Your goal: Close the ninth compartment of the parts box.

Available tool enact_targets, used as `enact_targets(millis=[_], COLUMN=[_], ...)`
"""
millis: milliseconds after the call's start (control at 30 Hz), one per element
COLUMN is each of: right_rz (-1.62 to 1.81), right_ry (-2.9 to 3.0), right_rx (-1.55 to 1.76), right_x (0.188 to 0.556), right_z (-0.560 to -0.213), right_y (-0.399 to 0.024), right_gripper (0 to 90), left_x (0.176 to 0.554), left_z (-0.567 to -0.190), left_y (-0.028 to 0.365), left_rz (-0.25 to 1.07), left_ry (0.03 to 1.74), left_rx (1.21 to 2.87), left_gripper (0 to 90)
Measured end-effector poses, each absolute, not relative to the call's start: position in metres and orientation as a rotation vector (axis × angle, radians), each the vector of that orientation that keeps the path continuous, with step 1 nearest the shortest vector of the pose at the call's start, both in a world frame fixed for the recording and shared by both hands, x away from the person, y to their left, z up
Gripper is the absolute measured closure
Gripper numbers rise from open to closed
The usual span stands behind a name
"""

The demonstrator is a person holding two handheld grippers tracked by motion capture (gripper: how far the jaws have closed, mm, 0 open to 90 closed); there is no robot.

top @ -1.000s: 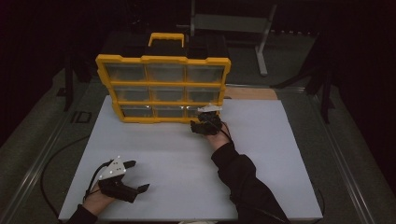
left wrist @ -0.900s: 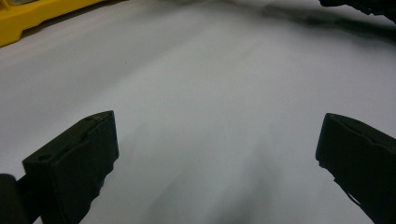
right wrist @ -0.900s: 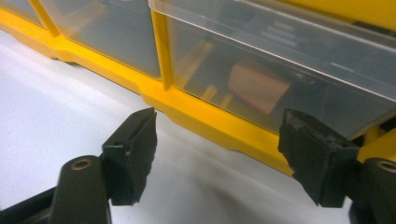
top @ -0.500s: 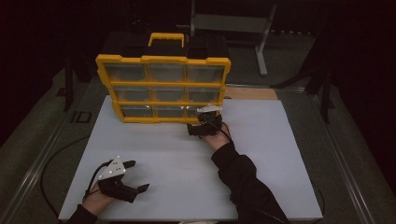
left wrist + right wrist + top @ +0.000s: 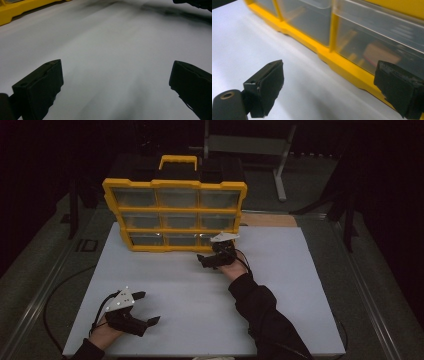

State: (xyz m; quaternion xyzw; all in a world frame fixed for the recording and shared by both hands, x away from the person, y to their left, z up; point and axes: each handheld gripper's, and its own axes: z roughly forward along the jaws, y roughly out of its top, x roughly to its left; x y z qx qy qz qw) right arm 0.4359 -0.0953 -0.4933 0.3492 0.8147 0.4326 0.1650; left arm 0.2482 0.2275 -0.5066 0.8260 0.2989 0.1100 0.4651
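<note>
High view: a yellow plastic organiser case with three rows of clear drawers and a yellow carry handle [image 5: 175,215] stands upright at the upper centre of the frame, on the far edge of a white rectangular table top [image 5: 280,295]. The right gripper [image 5: 209,261], black with a grey three-cornered plate on top, sits just right of centre, close in front of the case's bottom row at its right end, and it looks clear of the case. Its jaws have just been opening and now stand wide with nothing between them. The left gripper [image 5: 147,309] rests at the lower left of the frame, well apart from the case, jaws spread and empty

Left gripper view: two black jaws rise from the bottom corners, far apart, over bare white table; a strip of the yellow case [image 5: 22,7] shows at the upper left

Right gripper view: the jaws stand wide at the lower left and lower right. Across the upper right runs the case's yellow bottom rail with clear drawer fronts above it; the clear drawer at the right of the frame [image 5: 384,37] holds a blurred brownish thing I cannot identify

My reading: the right gripper is lined up to take hold of a bottom-row drawer. Next it needs to close in on the drawer's front lip, pinch it, and pull straight back, while the case stays put
</note>
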Motion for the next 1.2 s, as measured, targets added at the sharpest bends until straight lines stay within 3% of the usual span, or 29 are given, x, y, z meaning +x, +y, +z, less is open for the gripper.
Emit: enact_targets(millis=[1200], right_rz=[1.317], right_ry=[2.376], right_rx=[0.831], right_x=[0.407], right_z=[-0.455], right_y=[-0.118], right_gripper=[9.4], left_x=[0.246], left_z=[-0.506], left_y=[0.229], left_rz=[0.278], left_ry=[0.735], left_rx=[2.022], left_gripper=[0.0])
